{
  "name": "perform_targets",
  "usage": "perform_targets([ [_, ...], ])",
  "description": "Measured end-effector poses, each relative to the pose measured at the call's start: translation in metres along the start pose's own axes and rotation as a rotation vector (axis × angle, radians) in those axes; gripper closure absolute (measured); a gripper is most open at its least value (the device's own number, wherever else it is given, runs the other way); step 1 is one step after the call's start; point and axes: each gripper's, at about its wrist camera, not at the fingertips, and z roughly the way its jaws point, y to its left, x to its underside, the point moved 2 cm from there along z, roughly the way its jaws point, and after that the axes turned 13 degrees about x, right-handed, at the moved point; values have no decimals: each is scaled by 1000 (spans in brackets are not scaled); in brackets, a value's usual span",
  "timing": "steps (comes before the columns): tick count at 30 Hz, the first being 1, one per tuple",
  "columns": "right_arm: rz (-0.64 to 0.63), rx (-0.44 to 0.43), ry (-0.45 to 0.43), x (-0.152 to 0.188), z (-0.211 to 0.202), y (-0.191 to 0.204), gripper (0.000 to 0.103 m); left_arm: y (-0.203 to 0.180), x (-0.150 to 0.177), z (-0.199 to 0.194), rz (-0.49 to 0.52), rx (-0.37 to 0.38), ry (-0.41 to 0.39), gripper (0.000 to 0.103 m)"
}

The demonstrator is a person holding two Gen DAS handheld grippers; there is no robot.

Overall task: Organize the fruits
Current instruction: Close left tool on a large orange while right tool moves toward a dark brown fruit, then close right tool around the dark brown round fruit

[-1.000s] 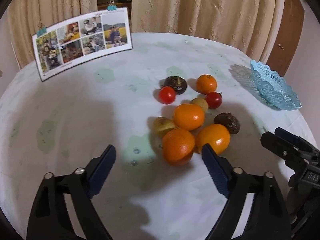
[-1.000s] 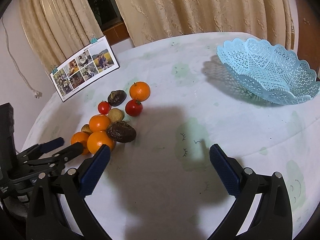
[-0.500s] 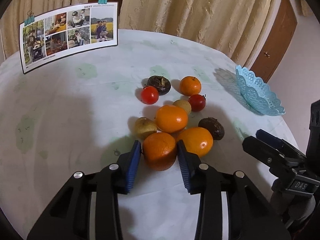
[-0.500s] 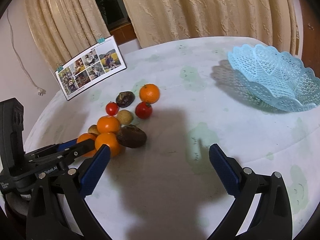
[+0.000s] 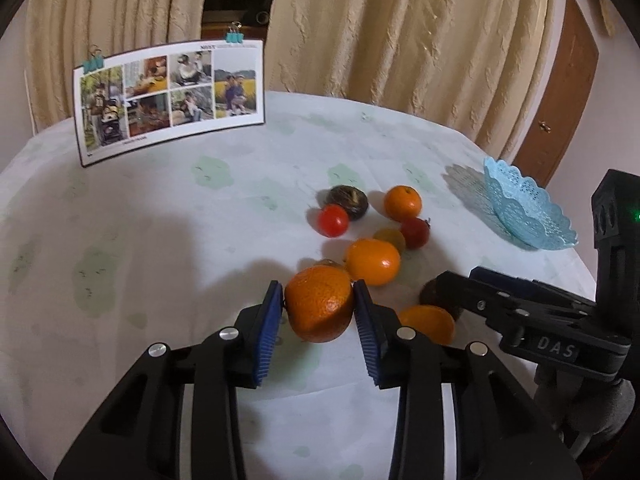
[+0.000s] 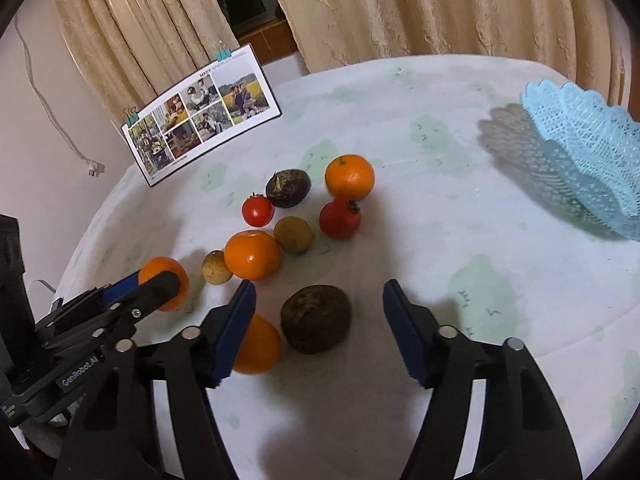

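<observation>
The left gripper (image 5: 318,312) was clamped on an orange (image 5: 319,309) while the right gripper (image 6: 319,330), its jaws closing but not yet touching, had the dark brown fruit (image 6: 316,319) directly between its pads, with the blue basket (image 6: 588,160) far off to its right.

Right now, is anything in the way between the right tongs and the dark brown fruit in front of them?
Nothing visible. The dark brown fruit lies between the closing right tongs, pads not yet touching. An orange sits close beside the left-hand pad.
</observation>
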Motion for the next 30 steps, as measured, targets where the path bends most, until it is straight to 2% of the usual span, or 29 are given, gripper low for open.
perform_targets([
  [4,4,-9,33,0,9,5,41,3,-1,-3,2,-11,-12,66],
  [15,-16,50,56,-5,15,4,48,4,-1,-4,-7,-22,-13,66],
  [19,-24,53,60,-3,13,-4,48,7,0,-4,-16,-24,-13,66],
  [30,-88,36,64,4,11,8,49,9,0,-4,-27,-32,-13,66],
])
